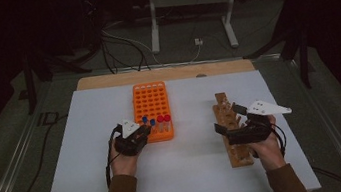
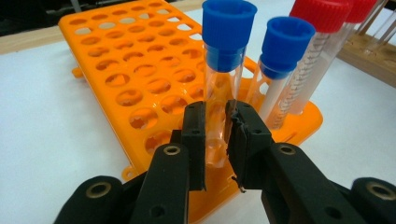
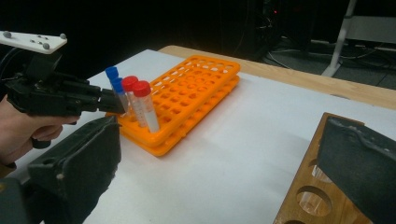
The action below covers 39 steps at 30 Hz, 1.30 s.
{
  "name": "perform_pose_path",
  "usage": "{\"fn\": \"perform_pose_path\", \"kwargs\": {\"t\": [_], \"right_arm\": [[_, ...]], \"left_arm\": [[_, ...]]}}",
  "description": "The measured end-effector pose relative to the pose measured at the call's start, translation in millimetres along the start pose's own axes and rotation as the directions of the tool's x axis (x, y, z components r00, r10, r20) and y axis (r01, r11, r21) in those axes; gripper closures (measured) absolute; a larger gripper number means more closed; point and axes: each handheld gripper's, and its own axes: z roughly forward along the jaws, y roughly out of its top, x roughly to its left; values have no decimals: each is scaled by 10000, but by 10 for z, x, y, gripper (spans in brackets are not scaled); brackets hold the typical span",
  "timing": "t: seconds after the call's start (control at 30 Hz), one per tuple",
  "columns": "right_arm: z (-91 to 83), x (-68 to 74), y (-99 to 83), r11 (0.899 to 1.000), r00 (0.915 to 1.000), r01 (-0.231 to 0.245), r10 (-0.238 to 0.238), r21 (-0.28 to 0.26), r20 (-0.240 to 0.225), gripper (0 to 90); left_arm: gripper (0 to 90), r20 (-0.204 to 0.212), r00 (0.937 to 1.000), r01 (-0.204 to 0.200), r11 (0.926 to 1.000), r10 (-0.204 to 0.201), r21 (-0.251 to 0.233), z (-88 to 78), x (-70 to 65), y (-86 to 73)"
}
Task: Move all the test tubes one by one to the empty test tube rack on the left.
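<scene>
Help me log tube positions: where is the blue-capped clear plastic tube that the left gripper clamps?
In the high view, the blue-capped clear plastic tube stands at the orange rack's near-left corner.

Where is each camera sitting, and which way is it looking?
High view: above the person's side, looking forward and down on the white table; both forearms, left gripper and right gripper show.
Left gripper view: rides the left gripper, looking along its jaws, closed on a blue-capped tube in the orange rack.
Right gripper view: rides the right gripper, jaws wide apart, looking across the table from the wooden rack; the left hand shows.
All three views share the orange rack and its tubes.
</scene>
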Motion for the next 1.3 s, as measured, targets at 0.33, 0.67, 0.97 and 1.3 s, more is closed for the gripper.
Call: {"fn": "perform_pose_path", "kwargs": {"t": [0.33, 0.67, 0.97, 1.3], "right_arm": [[5, -13, -5, 10000, 10000, -2, 2, 12, 49, 1], [28, -80, -22, 9998, 9998, -29, 25, 199, 180, 2], [68, -255, -25, 9990, 9972, -80, 48, 431, 748, 35], [177, -515, -36, 9960, 9905, -153, 31, 883, 1374, 360]], "left_arm": [[773, 101, 9998, -165, 9991, 161, 403, 15, -7, -9], [544, 243, 9990, 374, 9990, -379, 242, -56, 17, -44], [183, 533, 9938, 994, 9946, -977, -299, -265, 8, 1], [83, 714, 9904, 1226, 9906, -1182, -603, -402, -45, 31]]}}
